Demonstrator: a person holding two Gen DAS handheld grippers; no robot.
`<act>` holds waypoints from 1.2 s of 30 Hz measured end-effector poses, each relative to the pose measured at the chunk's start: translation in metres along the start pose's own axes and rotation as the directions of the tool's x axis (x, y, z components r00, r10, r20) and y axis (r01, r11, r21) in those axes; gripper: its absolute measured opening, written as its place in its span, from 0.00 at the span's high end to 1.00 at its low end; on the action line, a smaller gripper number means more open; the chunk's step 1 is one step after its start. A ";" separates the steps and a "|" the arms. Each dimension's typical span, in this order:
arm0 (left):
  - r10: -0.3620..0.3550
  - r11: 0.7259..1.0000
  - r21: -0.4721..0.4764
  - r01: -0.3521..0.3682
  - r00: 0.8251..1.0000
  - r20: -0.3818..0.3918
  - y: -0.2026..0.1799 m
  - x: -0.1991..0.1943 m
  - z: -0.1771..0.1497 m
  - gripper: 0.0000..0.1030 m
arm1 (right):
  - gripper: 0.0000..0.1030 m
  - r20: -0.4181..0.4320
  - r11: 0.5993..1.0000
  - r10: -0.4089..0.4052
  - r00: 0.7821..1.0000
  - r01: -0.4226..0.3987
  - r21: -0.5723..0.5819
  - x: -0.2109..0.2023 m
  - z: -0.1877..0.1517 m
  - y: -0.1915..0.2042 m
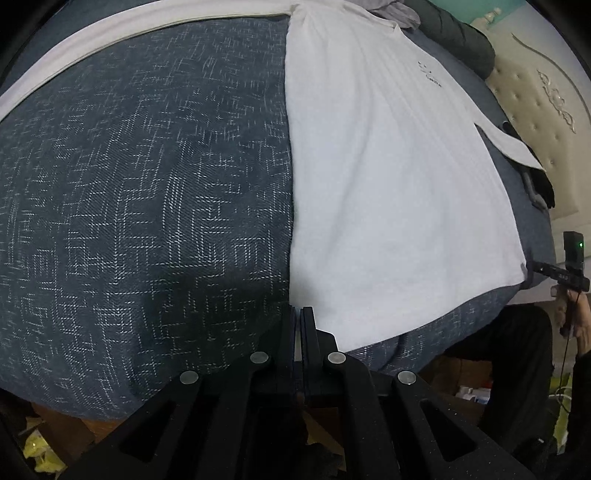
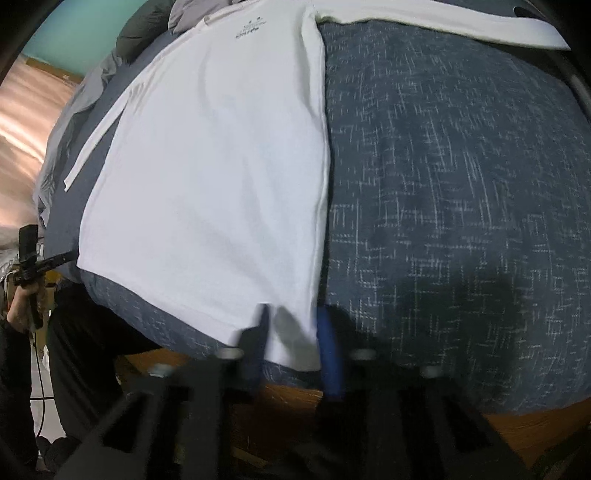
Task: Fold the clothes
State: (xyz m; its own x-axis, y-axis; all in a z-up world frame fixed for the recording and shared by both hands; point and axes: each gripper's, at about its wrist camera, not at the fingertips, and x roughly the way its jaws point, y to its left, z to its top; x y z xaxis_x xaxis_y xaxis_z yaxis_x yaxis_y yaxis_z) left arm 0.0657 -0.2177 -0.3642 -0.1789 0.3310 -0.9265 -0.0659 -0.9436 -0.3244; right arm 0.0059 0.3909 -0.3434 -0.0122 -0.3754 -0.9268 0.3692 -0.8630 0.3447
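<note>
A white long-sleeved shirt [image 1: 388, 184] lies flat on a blue patterned bedspread [image 1: 147, 184], with its hem toward me. My left gripper [image 1: 298, 314] is shut at the hem's near left corner, and the cloth's edge runs right into its tips. In the right wrist view the same shirt [image 2: 214, 166] fills the left half. My right gripper [image 2: 293, 339] is blurred, its jaws stand apart, and the hem's other corner lies loose between them. One sleeve [image 2: 443, 22] stretches sideways across the far bedspread.
A cream padded headboard [image 1: 535, 110] stands at the right. Dark and grey clothes [image 1: 454, 33] are heaped beyond the shirt's collar. The person's dark trousers [image 1: 498, 350] press against the bed's near edge. A wooden bed frame [image 2: 535, 424] shows below the bedspread.
</note>
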 end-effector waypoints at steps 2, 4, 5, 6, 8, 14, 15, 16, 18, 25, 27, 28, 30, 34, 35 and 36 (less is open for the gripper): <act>0.001 1.000 0.006 -0.001 1.000 0.001 -0.001 -0.004 0.000 1.00 | 0.96 0.010 1.000 0.013 1.000 -0.013 0.004 -0.004 -0.002 -0.002; 0.002 1.000 0.013 -0.002 1.000 0.003 -0.001 -0.010 0.000 1.00 | 0.97 0.022 1.000 0.024 0.999 -0.024 0.008 -0.010 -0.003 -0.004; 0.007 1.000 0.018 -0.007 1.000 0.004 -0.002 -0.015 -0.001 1.00 | 0.97 0.030 1.000 0.028 0.999 -0.029 0.011 -0.015 -0.003 -0.005; 0.008 1.000 0.026 -0.008 1.000 0.003 -0.002 -0.019 -0.001 1.00 | 0.97 0.034 0.999 0.032 0.999 -0.032 0.012 -0.019 -0.004 -0.005; 0.017 0.999 0.038 -0.017 1.000 0.010 -0.003 -0.029 -0.002 1.00 | 0.97 0.036 0.999 0.033 0.999 -0.034 0.010 -0.025 -0.005 -0.005; 0.026 1.000 0.017 -0.027 1.000 0.010 0.009 -0.037 -0.003 1.00 | 0.97 -0.007 1.000 -0.018 1.000 0.018 -0.008 -0.007 -0.003 -0.002; 0.028 1.000 0.011 -0.029 1.000 0.009 0.011 -0.036 -0.003 1.00 | 0.97 -0.012 1.000 -0.019 1.000 0.019 -0.007 -0.002 -0.003 -0.002; 0.029 1.000 0.004 -0.029 1.000 0.009 0.013 -0.034 -0.004 1.00 | 0.97 -0.016 1.000 -0.020 1.000 0.020 -0.005 0.000 -0.002 -0.002; 0.028 1.000 -0.002 -0.028 0.999 0.016 0.014 -0.034 -0.003 1.00 | 0.96 -0.022 1.000 -0.022 1.000 0.022 0.000 0.001 -0.001 -0.001; 0.036 0.999 0.012 -0.037 0.996 0.084 0.003 -0.051 0.018 1.00 | 0.92 0.013 1.000 -0.010 1.000 0.010 0.012 -0.022 0.015 -0.008; 0.042 0.999 0.021 -0.045 0.993 0.108 -0.007 -0.055 0.035 1.00 | 0.84 0.067 0.999 -0.004 0.998 0.002 0.032 -0.035 0.028 -0.012; 0.047 0.999 0.021 -0.050 0.991 0.124 -0.011 -0.056 0.045 0.99 | 0.74 0.095 0.999 0.003 0.995 -0.007 0.044 -0.039 0.037 -0.014; 0.055 0.998 0.018 -0.058 0.987 0.152 -0.011 -0.054 0.060 0.93 | 0.68 0.153 0.997 0.022 0.988 -0.033 0.068 -0.044 0.059 -0.016; 0.051 0.999 0.003 -0.052 0.980 0.194 -0.027 -0.036 0.099 0.60 | 0.67 0.264 0.991 0.049 0.963 -0.081 0.110 -0.053 0.099 -0.026; 0.044 0.999 0.002 -0.046 0.978 0.204 -0.033 -0.032 0.108 0.60 | 0.66 0.284 0.989 0.048 0.958 -0.085 0.120 -0.052 0.106 -0.031; 0.038 0.999 0.004 -0.040 0.977 0.209 -0.038 -0.031 0.112 0.60 | 0.66 0.304 0.986 0.051 0.951 -0.095 0.134 -0.049 0.115 -0.034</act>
State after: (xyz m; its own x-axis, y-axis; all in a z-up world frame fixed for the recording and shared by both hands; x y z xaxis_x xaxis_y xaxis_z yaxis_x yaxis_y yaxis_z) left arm -0.0359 -0.1915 -0.3023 -0.3823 0.2882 -0.8780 -0.0623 -0.9560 -0.2867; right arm -0.1130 0.3999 -0.2923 -0.2751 -0.5035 -0.8190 0.2404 -0.8609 0.4484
